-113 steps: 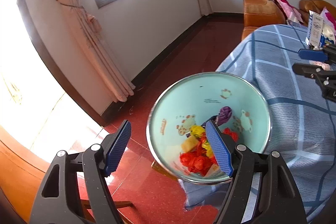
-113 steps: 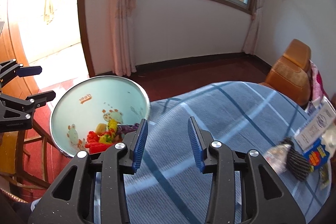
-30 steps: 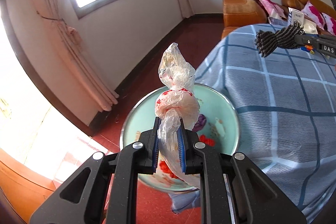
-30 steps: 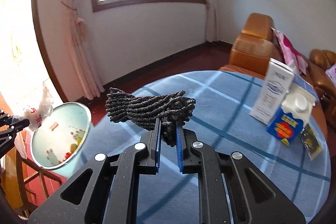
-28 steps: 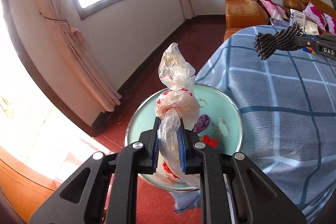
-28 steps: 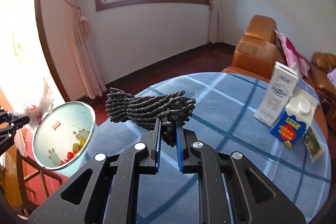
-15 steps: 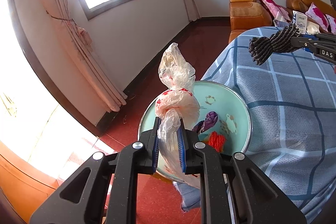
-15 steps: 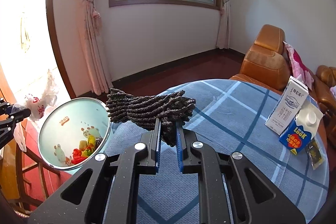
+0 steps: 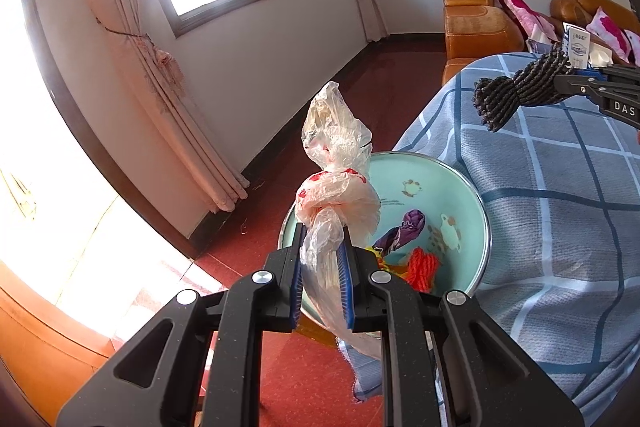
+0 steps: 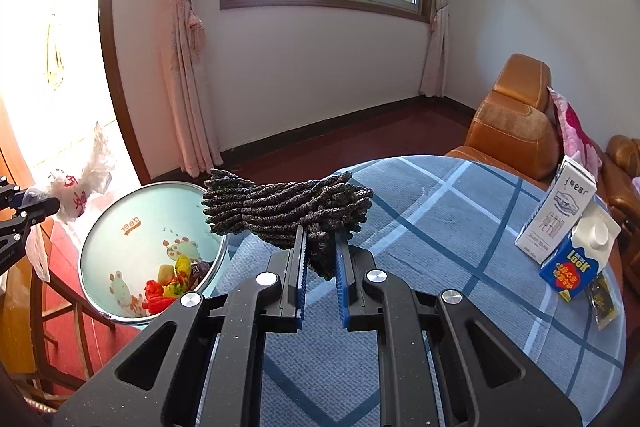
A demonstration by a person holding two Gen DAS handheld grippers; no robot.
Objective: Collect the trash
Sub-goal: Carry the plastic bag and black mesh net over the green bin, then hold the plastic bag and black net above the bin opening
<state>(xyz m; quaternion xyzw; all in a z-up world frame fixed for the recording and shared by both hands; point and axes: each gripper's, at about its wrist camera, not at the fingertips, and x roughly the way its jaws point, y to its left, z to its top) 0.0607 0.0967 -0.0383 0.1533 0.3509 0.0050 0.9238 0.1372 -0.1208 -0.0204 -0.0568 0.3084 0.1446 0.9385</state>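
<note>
Crinkled clear plastic, a knotted bag point(image 9: 338, 195) printed in red, stood upright out of the left gripper point(image 9: 322, 263), whose jaws were clamped on its neck; the pale green bin point(image 9: 460, 183) lay directly ahead of and below those fingertips, so this hand looked the nearer and needed only a short reach before letting go. The right gripper point(image 10: 320, 259) was clamped on a dark speckled rope bundle point(image 10: 280, 207), its long axis lying crosswise to the jaws, over the blue checked tablecloth point(image 10: 460, 227). From it, the bin point(image 10: 132, 227) sat ahead and to the left, past the table edge, with the bundle's left end reaching its rim.
</note>
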